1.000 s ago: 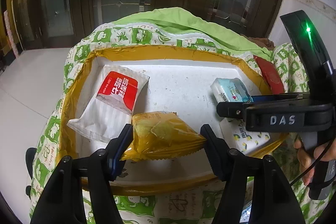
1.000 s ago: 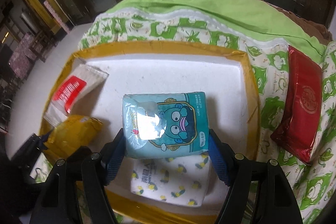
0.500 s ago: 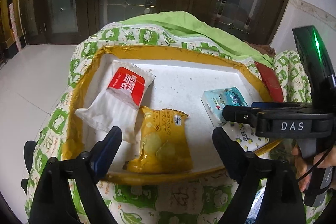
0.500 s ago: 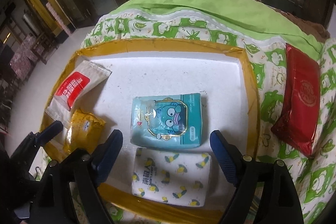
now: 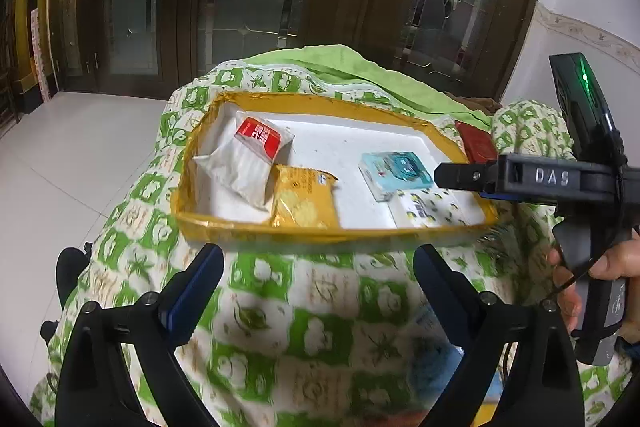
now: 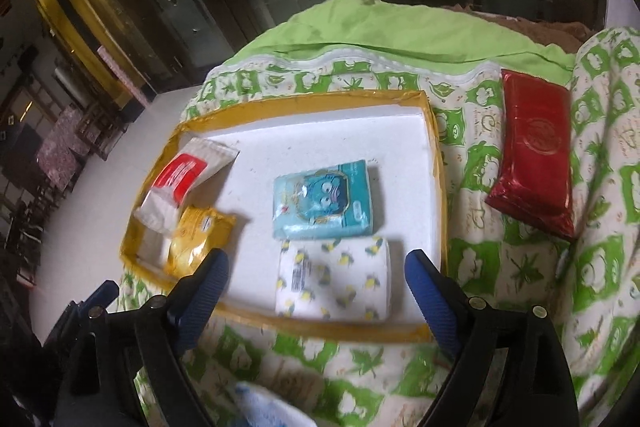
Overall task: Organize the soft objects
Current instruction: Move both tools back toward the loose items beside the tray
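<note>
A white foam tray with a yellow taped rim (image 5: 332, 233) (image 6: 438, 187) lies on a green-patterned quilt. In it lie a white pack with a red label (image 5: 248, 155) (image 6: 180, 179), a yellow snack pack (image 5: 304, 201) (image 6: 196, 235), a blue cartoon tissue pack (image 5: 396, 169) (image 6: 324, 203) and a white bee-print tissue pack (image 5: 432, 207) (image 6: 336, 277). My left gripper (image 5: 318, 283) is open and empty, back from the tray's near rim. My right gripper (image 6: 316, 287) is open and empty, above the tray's near edge; it also shows in the left wrist view (image 5: 460, 177).
A red pack (image 6: 532, 155) (image 5: 476, 143) lies on the quilt (image 5: 320, 327) right of the tray. A plain green sheet (image 6: 380, 27) covers the far side. A blue-white item (image 6: 260, 407) lies at the near edge. Dark glass doors stand behind; tiled floor to the left.
Both grippers opened: the left let go of the yellow snack pack, the right let go of the blue tissue pack. Both packs now lie in the tray. Both grippers have drawn back toward me.
</note>
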A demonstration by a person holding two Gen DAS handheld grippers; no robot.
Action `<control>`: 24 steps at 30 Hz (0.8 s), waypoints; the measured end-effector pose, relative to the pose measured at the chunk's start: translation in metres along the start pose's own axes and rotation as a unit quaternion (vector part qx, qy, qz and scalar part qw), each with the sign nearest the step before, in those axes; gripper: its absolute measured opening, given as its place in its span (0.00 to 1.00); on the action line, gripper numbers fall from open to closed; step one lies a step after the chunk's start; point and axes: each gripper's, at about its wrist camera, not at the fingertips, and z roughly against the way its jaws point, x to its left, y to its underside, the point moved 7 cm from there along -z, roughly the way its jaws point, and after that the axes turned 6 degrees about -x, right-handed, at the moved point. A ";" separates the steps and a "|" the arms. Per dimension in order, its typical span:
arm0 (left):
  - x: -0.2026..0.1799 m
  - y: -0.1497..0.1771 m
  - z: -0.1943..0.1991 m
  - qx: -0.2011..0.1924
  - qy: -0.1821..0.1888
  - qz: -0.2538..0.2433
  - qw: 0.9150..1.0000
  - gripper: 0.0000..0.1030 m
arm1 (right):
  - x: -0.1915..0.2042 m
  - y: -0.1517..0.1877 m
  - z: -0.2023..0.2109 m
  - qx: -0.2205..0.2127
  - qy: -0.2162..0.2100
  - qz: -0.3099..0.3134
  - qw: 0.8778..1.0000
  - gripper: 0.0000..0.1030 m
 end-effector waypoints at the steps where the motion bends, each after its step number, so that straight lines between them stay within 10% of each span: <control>1: -0.001 0.002 0.002 -0.001 0.001 0.001 1.000 0.93 | 0.001 0.004 0.003 -0.002 0.002 0.007 1.000 0.90; 24: 0.000 0.043 0.066 -0.002 0.002 0.023 1.000 0.94 | 0.010 0.080 0.071 -0.026 -0.015 0.029 0.999 0.97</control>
